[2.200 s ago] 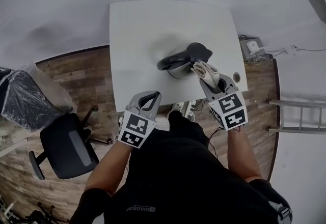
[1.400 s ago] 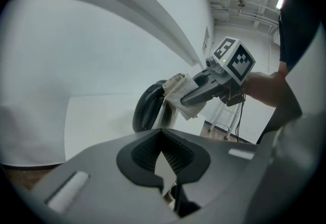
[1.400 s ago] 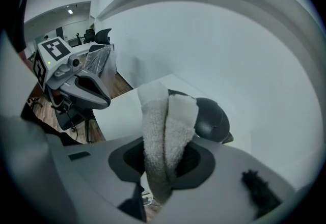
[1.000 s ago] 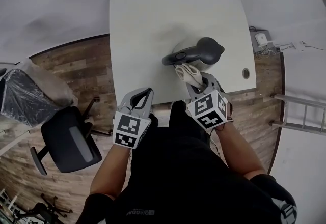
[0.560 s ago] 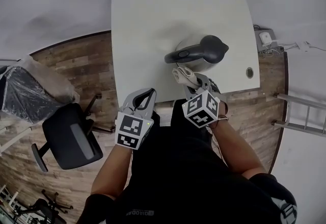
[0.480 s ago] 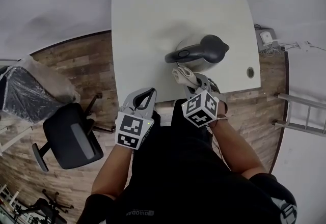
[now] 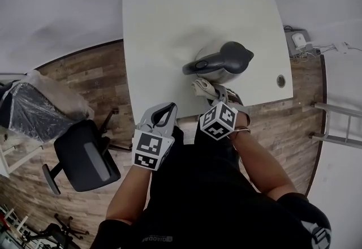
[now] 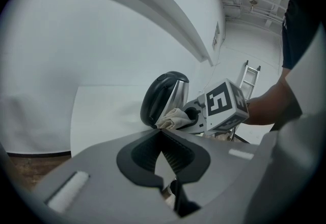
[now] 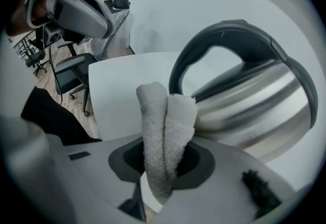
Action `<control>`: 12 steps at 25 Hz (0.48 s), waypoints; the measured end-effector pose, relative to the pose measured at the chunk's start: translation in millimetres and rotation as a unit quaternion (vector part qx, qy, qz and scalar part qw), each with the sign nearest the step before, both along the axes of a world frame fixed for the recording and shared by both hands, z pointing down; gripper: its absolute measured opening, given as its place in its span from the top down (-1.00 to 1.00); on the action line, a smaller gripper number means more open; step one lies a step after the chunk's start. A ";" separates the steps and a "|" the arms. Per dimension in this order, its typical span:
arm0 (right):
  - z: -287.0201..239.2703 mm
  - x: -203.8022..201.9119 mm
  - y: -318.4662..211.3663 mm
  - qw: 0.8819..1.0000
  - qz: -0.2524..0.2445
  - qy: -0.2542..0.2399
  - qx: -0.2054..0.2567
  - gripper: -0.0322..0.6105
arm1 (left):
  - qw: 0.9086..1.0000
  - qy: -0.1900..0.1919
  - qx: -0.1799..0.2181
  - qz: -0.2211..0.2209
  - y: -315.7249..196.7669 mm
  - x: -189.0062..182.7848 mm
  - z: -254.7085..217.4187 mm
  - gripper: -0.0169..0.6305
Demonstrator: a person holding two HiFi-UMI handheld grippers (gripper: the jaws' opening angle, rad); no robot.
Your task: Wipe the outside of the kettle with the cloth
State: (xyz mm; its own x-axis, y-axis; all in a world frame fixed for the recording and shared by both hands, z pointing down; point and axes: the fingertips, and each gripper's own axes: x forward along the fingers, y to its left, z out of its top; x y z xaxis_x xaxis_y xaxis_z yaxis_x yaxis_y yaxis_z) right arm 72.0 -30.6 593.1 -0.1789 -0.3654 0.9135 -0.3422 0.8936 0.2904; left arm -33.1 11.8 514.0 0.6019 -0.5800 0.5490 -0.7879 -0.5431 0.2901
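Note:
A steel kettle (image 7: 218,68) with a black handle and lid stands on the white table (image 7: 164,21). My right gripper (image 7: 210,90) is shut on a folded white cloth (image 7: 203,87), and the cloth presses against the kettle's near side, just below the handle. In the right gripper view the cloth (image 9: 165,131) sticks up from the jaws and touches the shiny kettle (image 9: 254,111) wall. My left gripper (image 7: 164,113) hangs off the table's near edge, shut and holding nothing. The left gripper view shows the kettle (image 8: 165,96) and the cloth (image 8: 173,118) ahead of it.
A black office chair (image 7: 85,157) stands on the wood floor to the left, next to a plastic-covered thing (image 7: 34,106). A round cable hole (image 7: 281,80) sits in the table's right near corner. A ladder (image 7: 339,123) leans at the right.
My right gripper with the cloth has moved left along the kettle's near side, from its right end toward the handle side. The left gripper stayed near the table edge.

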 end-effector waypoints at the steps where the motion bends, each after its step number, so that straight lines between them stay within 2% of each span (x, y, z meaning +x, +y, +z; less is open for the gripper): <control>1: 1.8 -0.7 -0.3 1.000 0.000 0.000 -0.001 0.60 | 1.000 0.000 -0.001 0.000 -0.3 0.8 -0.4 0.93; 12: 15.6 -3.2 0.1 1.000 -0.021 0.010 0.001 0.60 | 1.000 -0.001 0.003 -0.003 -7.9 8.6 -8.5 0.93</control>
State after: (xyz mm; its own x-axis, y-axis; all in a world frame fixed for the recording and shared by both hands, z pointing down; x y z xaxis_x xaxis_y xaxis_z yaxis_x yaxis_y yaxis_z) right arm 68.8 -30.4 608.7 -0.1753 -0.3592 0.9166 -0.2984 0.9066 0.2982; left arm -24.5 3.9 505.5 0.5964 -0.5874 0.5471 -0.7925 -0.5393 0.2849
